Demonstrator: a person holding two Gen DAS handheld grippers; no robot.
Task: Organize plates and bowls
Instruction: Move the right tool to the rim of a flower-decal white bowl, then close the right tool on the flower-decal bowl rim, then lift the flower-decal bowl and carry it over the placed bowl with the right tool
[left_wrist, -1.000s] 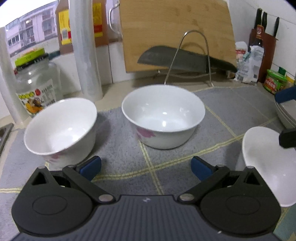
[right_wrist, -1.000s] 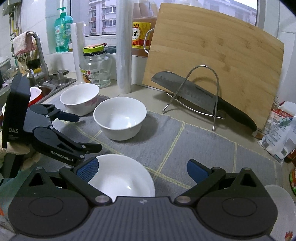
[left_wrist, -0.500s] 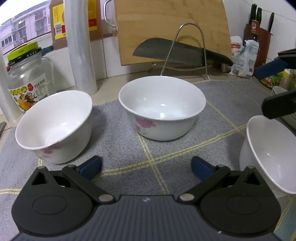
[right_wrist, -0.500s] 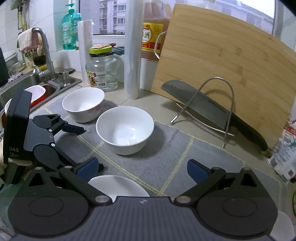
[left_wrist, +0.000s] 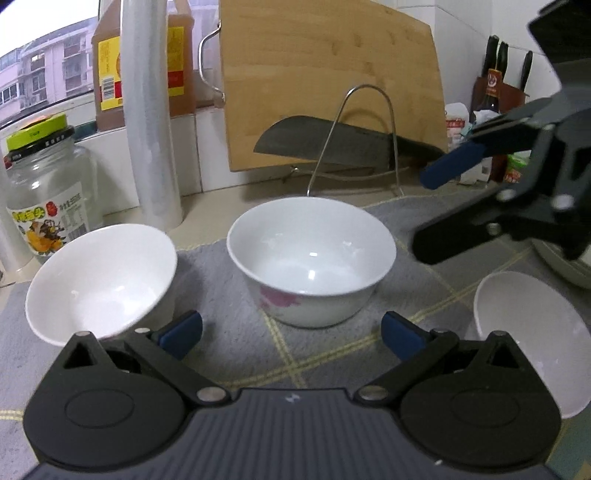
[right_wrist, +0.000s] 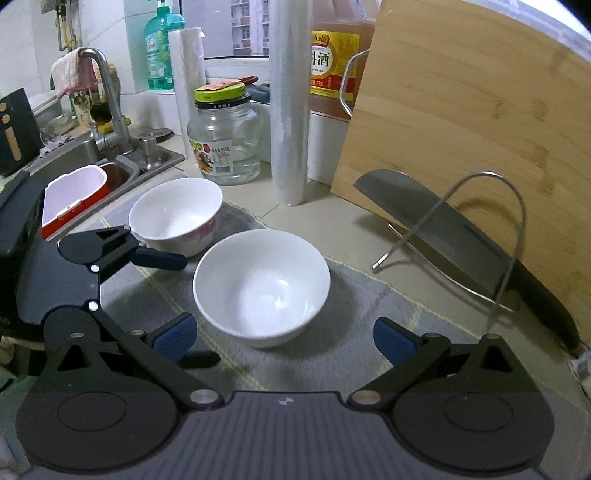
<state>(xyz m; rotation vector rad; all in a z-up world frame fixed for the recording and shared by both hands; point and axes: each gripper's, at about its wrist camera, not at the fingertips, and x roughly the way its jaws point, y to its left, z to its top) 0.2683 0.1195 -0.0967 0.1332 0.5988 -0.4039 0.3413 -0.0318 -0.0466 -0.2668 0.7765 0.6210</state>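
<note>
On a kitchen counter under a window that looks out on apartment blocks, three white bowls sit on a grey mat (left_wrist: 229, 354) crossed by yellow lines. My left gripper (left_wrist: 291, 332) hovers low over the near edge of the mat, its blue-padded fingers spread wide and holding nothing. Straight ahead of it stands the middle bowl (left_wrist: 312, 258), marked with a pink flower on its side. The left bowl (left_wrist: 99, 273) sits just beside my left finger, and a third bowl (left_wrist: 532, 332) lies at the near right edge of the mat.

My right gripper (right_wrist: 284, 336) is also spread and empty, hanging above the mat with the middle bowl (right_wrist: 262, 284) between its fingers' reach and slightly beyond. From the left wrist view it enters from the far right, above the third bowl.

Behind the mat, on the beige counter, a wooden cutting board (right_wrist: 480, 122) leans against the wall, with a cleaver (right_wrist: 443, 221) resting on a wire stand (right_wrist: 513, 229) in front of it. To the left stand a roll of plastic wrap (right_wrist: 288, 110), a glass jar (right_wrist: 221, 140) with a green lid and a large brown bottle (right_wrist: 332, 62). Farther left are the sink (right_wrist: 85, 155) and its faucet (right_wrist: 107, 96); a red-and-white container (right_wrist: 74, 195) appears to rest at the sink's edge.
</note>
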